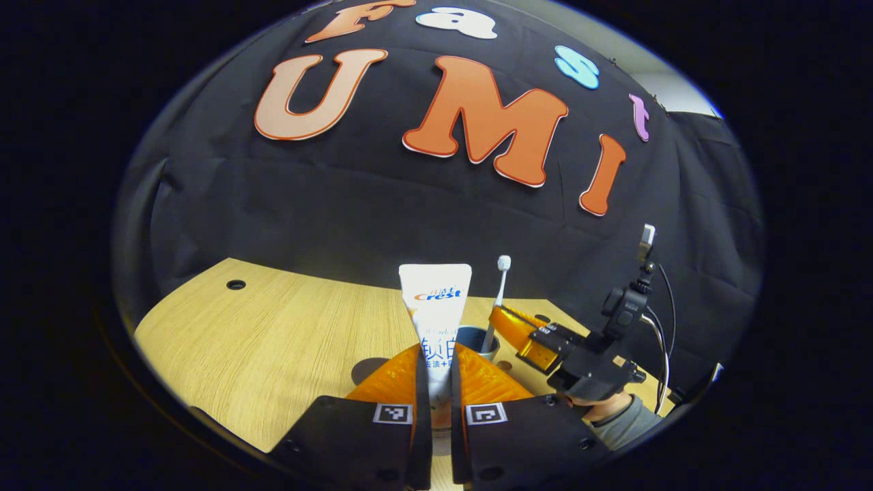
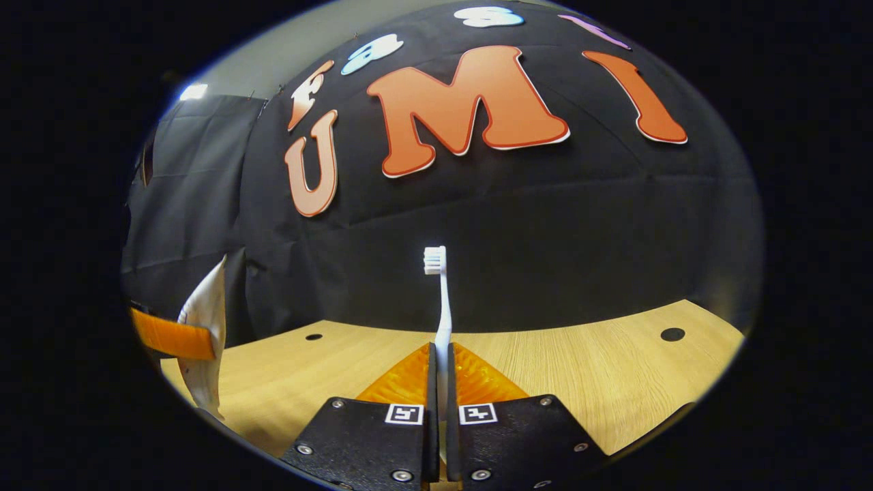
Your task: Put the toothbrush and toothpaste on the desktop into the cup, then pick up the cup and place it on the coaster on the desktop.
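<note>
My left gripper is shut on a white toothpaste tube, held upright with its flat end up. Just behind the tube stands a dark blue cup on the wooden desktop. A white toothbrush stands head up, its lower end dipping into the cup's mouth. My right gripper holds it from the right side. In the right gripper view the toothbrush is upright and the right gripper is shut on its handle. At that view's left edge are the toothpaste tube and a left finger.
A grey round patch, perhaps the coaster, lies on the desktop left of the cup, partly hidden by my left fingers. Cable holes mark the desktop. A hand in a grey sleeve holds the right gripper. The black cloth wall stands close behind.
</note>
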Demonstrator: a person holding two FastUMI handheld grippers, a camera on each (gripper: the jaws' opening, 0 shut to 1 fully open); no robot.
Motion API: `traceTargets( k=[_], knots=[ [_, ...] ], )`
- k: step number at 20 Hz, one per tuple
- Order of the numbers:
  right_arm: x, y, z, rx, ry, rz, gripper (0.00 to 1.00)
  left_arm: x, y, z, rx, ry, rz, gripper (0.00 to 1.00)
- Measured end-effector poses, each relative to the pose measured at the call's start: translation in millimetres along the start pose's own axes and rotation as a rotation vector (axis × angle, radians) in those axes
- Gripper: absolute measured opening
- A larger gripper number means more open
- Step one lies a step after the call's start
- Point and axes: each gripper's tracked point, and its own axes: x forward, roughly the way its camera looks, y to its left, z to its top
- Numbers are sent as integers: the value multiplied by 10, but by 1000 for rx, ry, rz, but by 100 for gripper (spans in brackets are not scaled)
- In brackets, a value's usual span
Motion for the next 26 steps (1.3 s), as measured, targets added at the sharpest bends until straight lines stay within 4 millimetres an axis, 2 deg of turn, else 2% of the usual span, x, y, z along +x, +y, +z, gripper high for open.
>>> traceTargets(
  k=[2, 3, 4, 6, 10, 12, 15, 17, 18, 21, 22, 23, 26],
  knots=[
    [-55, -93, -166, -28, 79, -42, 5, 101, -65, 35, 7, 1, -17, 12],
    [-69, -92, -217, -41, 115, -51, 5, 134, -94, 41, 8, 4, -25, 14],
    [-102, -98, -239, -53, 137, -53, 6, 171, -135, 80, 8, -6, -31, 12],
    [-274, -152, -294, -70, 161, -62, 6, 269, -173, 126, 11, -22, -36, 15],
    [-534, -123, -286, -56, 189, -62, 6, 400, -245, 238, 0, -64, -31, 12],
    [-660, -87, -300, -50, 190, -58, 7, 431, -332, 286, -14, -95, -42, 14],
    [-849, -138, -219, -39, 160, -72, 11, 536, -416, 353, -7, -136, -51, 15],
    [-968, -199, -147, -43, 137, -83, 18, 623, -483, 421, -13, -172, -61, 14],
    [-1031, -235, -112, -57, 121, -88, 28, 653, -508, 444, -21, -191, -65, 14],
    [-1201, -365, -82, -99, 97, -106, 46, 761, -563, 430, -22, -210, -65, 14],
    [-1255, -390, -85, -104, 96, -105, 54, 803, -577, 428, -27, -217, -68, 14],
    [-1304, -413, -91, -107, 94, -106, 57, 836, -595, 422, -31, -220, -72, 14],
    [-1465, -503, -72, -135, 80, -130, 75, 934, -610, 441, -42, -256, -71, 14]
  ],
)
